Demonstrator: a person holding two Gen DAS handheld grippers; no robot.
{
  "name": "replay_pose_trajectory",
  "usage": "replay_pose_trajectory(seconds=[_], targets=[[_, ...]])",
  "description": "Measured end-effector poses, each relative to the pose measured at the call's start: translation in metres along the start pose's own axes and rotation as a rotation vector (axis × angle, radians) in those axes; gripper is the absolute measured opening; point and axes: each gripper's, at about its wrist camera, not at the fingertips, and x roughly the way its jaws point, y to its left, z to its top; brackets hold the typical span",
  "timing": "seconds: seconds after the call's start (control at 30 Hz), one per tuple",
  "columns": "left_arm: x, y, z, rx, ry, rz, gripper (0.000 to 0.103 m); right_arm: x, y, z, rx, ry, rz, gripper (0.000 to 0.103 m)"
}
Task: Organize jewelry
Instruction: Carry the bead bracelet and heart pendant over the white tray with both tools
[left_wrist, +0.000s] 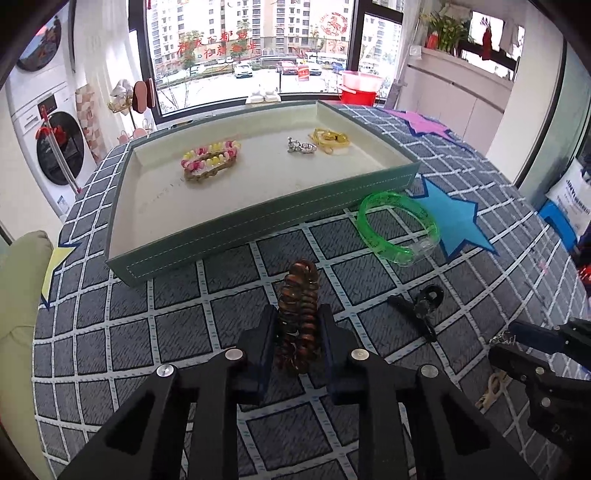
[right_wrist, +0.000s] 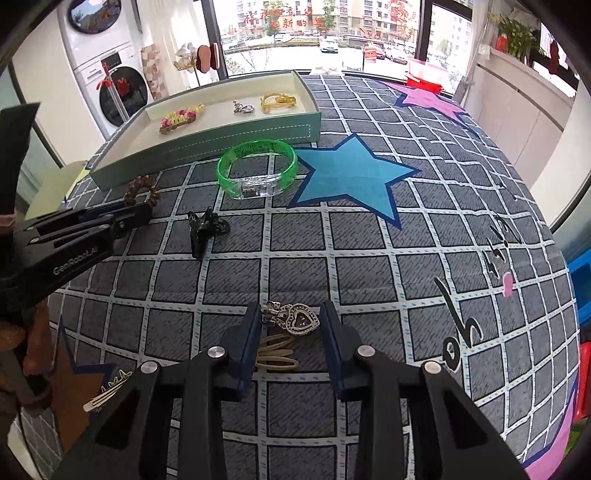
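A brown spiral hair tie (left_wrist: 299, 295) stands on edge between the fingers of my left gripper (left_wrist: 299, 310), which is shut on it just above the checked cloth. My right gripper (right_wrist: 290, 308) points down at a silver heart pendant (right_wrist: 301, 321) lying on the cloth, and its pads sit against both ends of the pendant. A green tray (left_wrist: 258, 218) behind holds a beaded bracelet (left_wrist: 208, 160), a silver piece (left_wrist: 301, 147) and gold jewelry (left_wrist: 330, 138). The right wrist view shows the left gripper (right_wrist: 144, 214) from the side with the hair tie (right_wrist: 142, 190).
A green bangle (left_wrist: 421, 249) lies by the tray's near right corner, beside a blue star print. A black claw clip (left_wrist: 424, 306) rests between the two grippers. Beige snap clips (right_wrist: 275, 356) lie under the right gripper, and a silver hairpin (right_wrist: 107, 393) lies to its left.
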Motion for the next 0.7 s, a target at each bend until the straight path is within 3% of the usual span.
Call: replay_pose_trajectory(seconds=[0.23, 0.7], targets=[[-0.015, 0.015, -0.004, -0.074, -0.01, -0.059, 0.037, -0.007, -0.011, 0.003, 0.048, -0.01, 0.042, 0.035], [-0.057, 0.039, 0.008, -0.142, -0.108, -0.057, 0.037, -0.034, -0.019, 0.034, 0.097, -0.066, 0.13, 0.035]])
